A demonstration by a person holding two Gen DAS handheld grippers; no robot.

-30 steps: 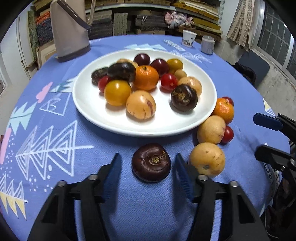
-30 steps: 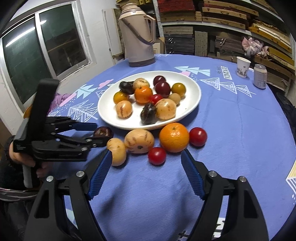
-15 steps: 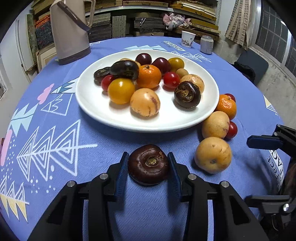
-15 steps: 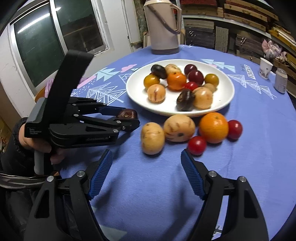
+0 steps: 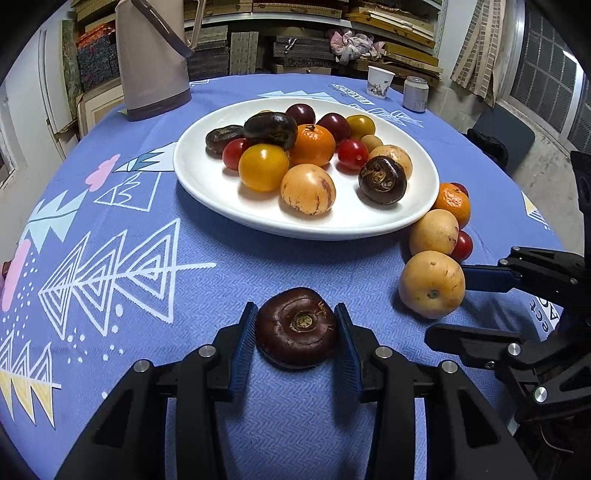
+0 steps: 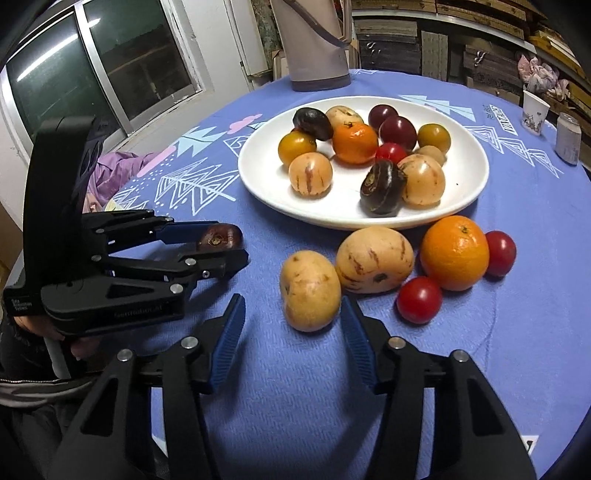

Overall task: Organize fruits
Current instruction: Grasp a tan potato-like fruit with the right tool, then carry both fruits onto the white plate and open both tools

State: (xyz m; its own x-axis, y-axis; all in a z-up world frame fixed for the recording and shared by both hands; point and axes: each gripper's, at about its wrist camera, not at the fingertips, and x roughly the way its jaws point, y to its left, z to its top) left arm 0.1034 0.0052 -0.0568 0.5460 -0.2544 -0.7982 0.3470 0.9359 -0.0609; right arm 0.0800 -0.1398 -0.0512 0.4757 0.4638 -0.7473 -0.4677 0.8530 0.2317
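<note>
Two claws work near the white plate on the bench: the left claw pinches a dark flat fruit resting there, while the right claw is closing, pads not yet touching a tan fruit.

A round table under a blue patterned cloth fills the room's middle. Behind it, far shelves sag with stacked boards and papers. A dark window with a pale frame sits in the white wall on the left; a grilled window lights the bare concrete floor on the right.
</note>
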